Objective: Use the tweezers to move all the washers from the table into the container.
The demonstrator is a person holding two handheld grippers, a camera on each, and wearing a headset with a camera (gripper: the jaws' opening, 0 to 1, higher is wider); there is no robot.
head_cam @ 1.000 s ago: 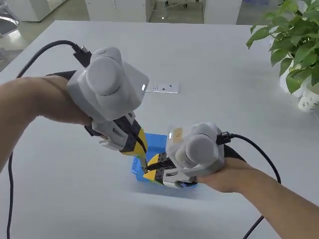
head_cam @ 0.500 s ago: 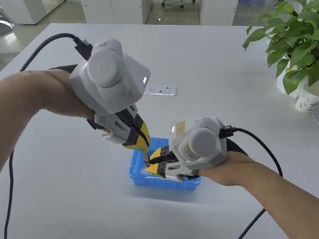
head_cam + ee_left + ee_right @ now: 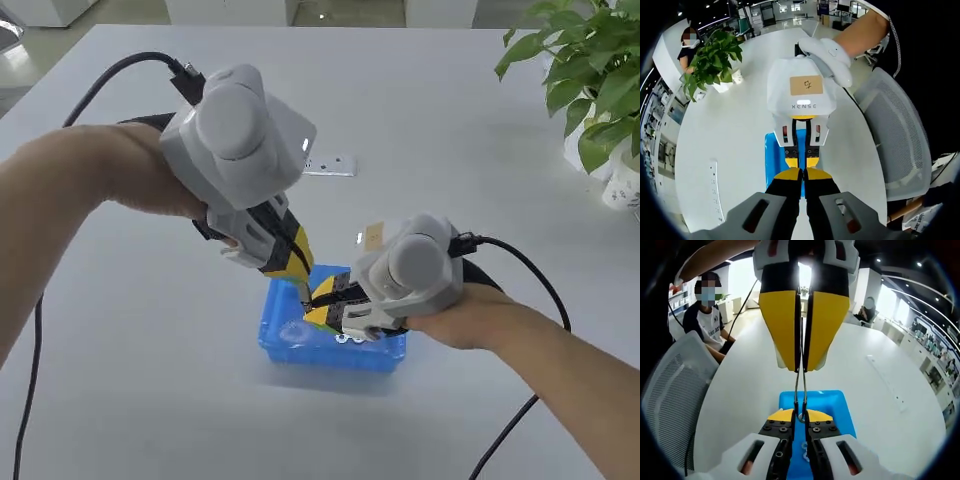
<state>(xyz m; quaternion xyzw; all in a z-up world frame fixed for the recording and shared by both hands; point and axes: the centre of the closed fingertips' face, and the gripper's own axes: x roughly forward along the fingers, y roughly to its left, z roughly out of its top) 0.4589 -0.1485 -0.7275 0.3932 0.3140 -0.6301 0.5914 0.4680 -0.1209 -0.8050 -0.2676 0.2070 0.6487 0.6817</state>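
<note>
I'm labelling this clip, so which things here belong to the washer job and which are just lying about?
Job: tweezers held in the left tool, right tool, blue container, washers inside it.
Lying about: power strip, potted plant, office chair.

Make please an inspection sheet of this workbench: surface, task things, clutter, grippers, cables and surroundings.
Surface: white table.
Job's things: blue container with some washers inside; tweezers point down into it.
Clutter: white power strip lying on the table.
Grippers: left gripper shut on the tweezers; right gripper jaws beside the tweezers' tips, contact unclear.
Cables: black cable from the left gripper, another from the right.
Surroundings: potted plant at the table edge; mesh chair; seated person.
</note>
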